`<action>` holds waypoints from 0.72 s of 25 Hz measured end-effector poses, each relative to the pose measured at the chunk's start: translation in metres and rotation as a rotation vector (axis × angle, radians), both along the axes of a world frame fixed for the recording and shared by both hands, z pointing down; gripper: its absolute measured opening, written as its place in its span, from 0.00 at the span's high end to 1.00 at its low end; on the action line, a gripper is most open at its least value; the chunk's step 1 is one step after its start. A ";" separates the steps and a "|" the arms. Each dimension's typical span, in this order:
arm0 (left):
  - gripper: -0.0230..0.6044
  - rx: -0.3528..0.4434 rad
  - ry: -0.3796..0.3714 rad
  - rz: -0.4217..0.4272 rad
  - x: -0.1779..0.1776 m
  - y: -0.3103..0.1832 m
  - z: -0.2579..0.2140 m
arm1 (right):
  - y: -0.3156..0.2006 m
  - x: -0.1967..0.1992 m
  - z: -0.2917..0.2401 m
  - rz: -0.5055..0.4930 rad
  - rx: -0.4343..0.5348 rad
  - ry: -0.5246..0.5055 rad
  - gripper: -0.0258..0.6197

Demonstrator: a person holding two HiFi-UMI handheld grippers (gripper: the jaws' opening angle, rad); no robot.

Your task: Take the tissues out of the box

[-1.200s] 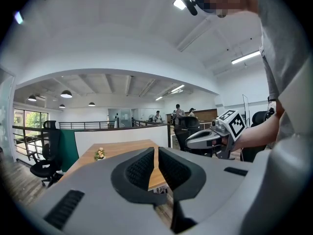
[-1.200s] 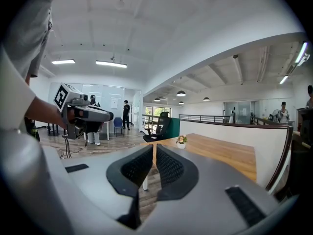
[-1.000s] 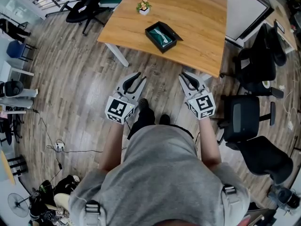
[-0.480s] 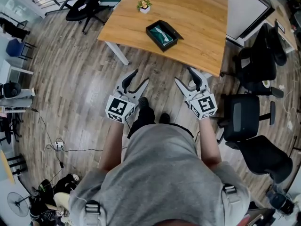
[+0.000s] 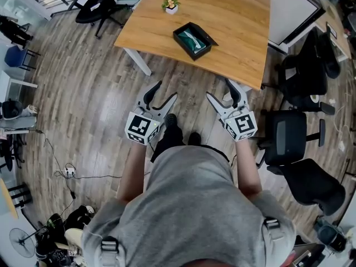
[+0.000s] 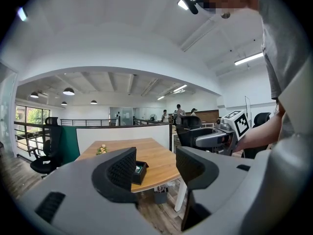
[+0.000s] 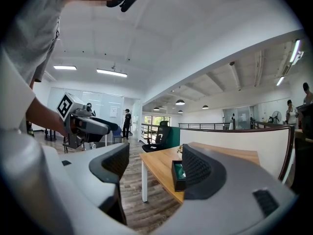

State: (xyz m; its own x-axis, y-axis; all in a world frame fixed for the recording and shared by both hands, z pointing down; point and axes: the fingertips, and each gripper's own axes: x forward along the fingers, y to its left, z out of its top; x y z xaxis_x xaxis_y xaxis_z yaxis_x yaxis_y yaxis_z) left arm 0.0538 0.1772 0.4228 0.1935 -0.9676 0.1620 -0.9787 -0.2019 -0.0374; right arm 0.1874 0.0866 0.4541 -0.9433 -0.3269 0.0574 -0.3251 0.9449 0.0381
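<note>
A black tissue box (image 5: 193,40) with green-white tissue inside lies on the wooden table (image 5: 239,32), well ahead of both grippers. It also shows in the left gripper view as the box (image 6: 140,171) and in the right gripper view as the box (image 7: 177,175). My left gripper (image 5: 162,93) and right gripper (image 5: 220,91) hover over the floor in front of the table, both open and empty. Their jaws have just been opening, with nothing between them.
A small potted plant (image 5: 170,6) stands at the table's far side. Black office chairs (image 5: 292,132) crowd the right; another chair (image 5: 97,9) is at the far left. A white partition (image 5: 295,10) runs behind the table. Cables (image 5: 67,171) lie on the floor at left.
Both grippers' jaws have spread from nearly shut to wide open. The hands have stayed in about the same place.
</note>
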 end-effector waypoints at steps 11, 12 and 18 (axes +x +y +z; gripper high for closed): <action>0.56 -0.012 0.027 0.045 -0.049 -0.031 -0.002 | -0.024 -0.044 0.000 0.064 -0.020 0.040 0.43; 0.56 -0.013 0.027 0.054 -0.053 -0.035 -0.003 | -0.028 -0.047 0.000 0.075 -0.024 0.043 0.43; 0.56 -0.021 0.034 0.097 -0.079 -0.063 -0.003 | -0.048 -0.067 0.004 0.123 -0.043 0.059 0.43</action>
